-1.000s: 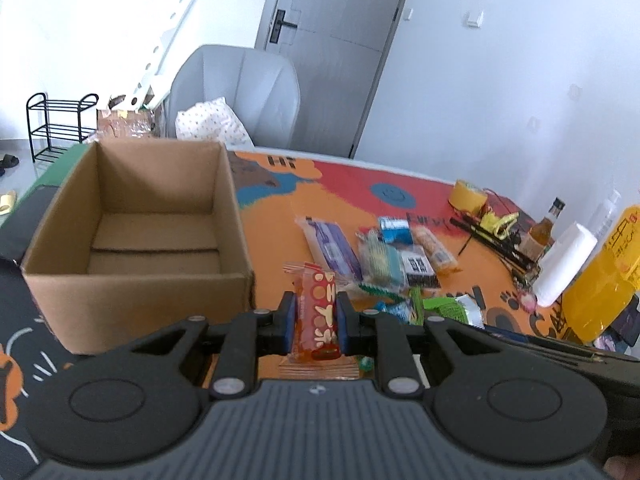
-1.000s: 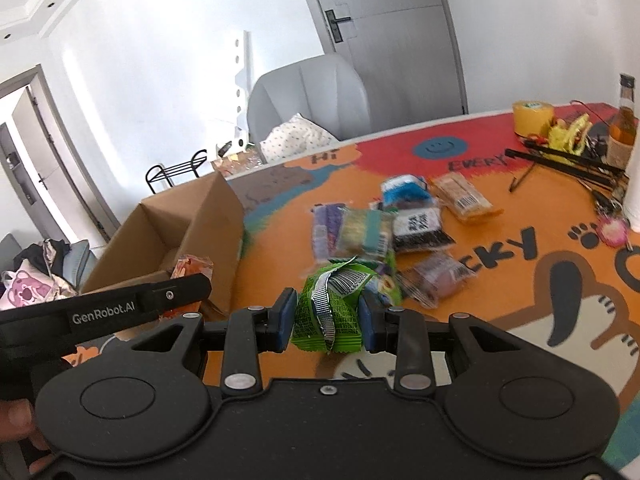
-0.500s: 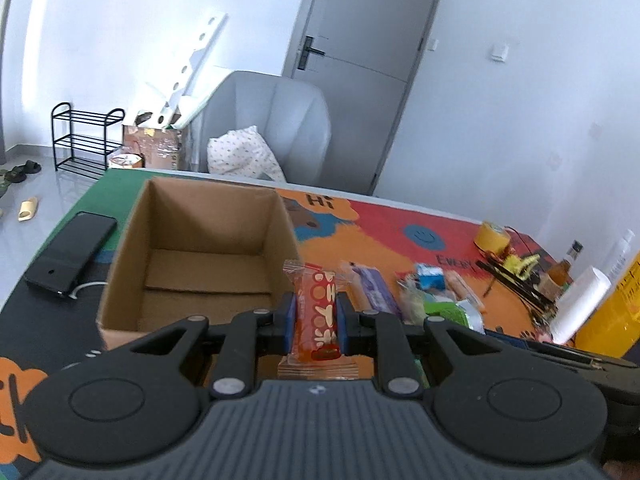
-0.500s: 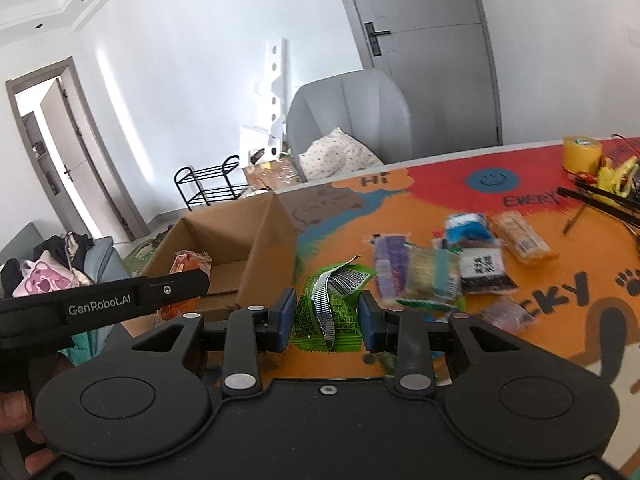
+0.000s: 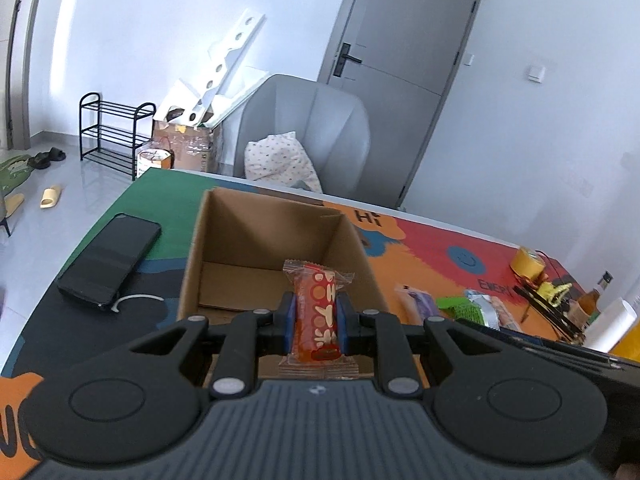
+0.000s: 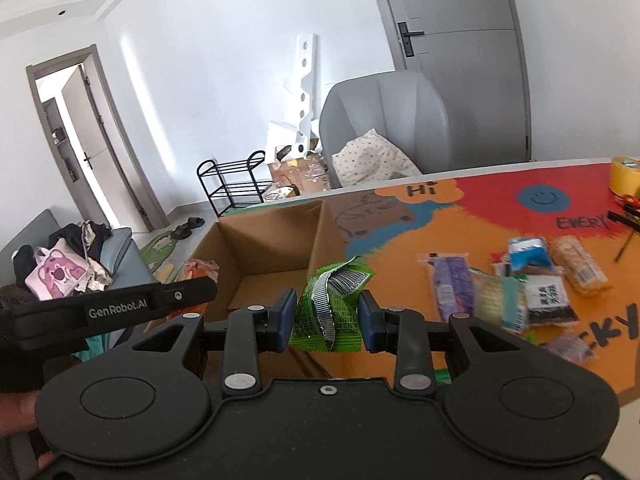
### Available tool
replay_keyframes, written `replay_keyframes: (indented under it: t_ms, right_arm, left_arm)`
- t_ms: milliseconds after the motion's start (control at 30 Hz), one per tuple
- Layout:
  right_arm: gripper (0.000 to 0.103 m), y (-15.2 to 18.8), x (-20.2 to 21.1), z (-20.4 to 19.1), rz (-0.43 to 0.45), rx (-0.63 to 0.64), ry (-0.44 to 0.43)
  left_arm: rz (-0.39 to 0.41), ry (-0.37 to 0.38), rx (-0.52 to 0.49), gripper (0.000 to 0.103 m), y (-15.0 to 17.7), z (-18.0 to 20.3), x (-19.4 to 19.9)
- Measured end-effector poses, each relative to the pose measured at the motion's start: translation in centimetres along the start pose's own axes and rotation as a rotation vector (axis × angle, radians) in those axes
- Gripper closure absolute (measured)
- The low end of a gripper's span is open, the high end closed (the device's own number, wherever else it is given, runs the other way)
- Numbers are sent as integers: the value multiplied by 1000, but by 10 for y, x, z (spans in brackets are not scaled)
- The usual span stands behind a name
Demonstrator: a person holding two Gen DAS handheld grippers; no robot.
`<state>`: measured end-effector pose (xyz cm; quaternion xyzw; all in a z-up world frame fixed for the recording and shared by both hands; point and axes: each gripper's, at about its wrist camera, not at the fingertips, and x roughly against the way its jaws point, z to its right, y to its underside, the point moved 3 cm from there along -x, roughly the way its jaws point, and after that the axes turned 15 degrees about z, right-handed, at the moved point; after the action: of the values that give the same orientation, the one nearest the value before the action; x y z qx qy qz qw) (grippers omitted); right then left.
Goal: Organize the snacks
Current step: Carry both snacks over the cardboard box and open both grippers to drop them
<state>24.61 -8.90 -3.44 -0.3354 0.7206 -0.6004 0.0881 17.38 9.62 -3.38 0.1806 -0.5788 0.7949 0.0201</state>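
Observation:
My left gripper (image 5: 316, 320) is shut on a red snack bar (image 5: 316, 316) in a clear wrapper and holds it upright over the near edge of the open cardboard box (image 5: 224, 240). My right gripper (image 6: 327, 318) is shut on a crumpled green snack packet (image 6: 332, 312) and holds it above the box's right wall (image 6: 320, 236). The green packet also shows in the left wrist view (image 5: 460, 308). Several loose snack packets (image 6: 504, 296) lie on the orange mat to the right of the box. The box looks empty inside.
A black phone (image 5: 110, 256) lies on the mat left of the box. A yellow tape roll (image 5: 528, 262), a bottle (image 5: 596, 292) and a white roll (image 5: 610, 324) stand at the far right. A grey chair (image 5: 312, 136) stands behind the table.
Both grippers have risen and moved left toward the box with their snacks still held. The box now sits straight ahead of the left gripper.

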Motion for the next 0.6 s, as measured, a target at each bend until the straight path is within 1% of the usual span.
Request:
replay_keyframes:
  t_ms: [200, 467, 500, 600]
  right_arm:
    - [71, -1, -14, -12, -4, 8, -22]
    - [71, 0, -27, -17, -17, 7, -34]
    - [71, 0, -28, -17, -18, 6, -35]
    - [71, -1, -32, -19, -21, 2, -40]
  left_arm:
    - [-14, -26, 18, 84, 1, -17, -10]
    - [-28, -64, 20, 83, 1, -25, -23]
    - [-28, -74, 18, 80, 1, -26, -24]
    - [-31, -73, 26, 78, 1, -28, -22]
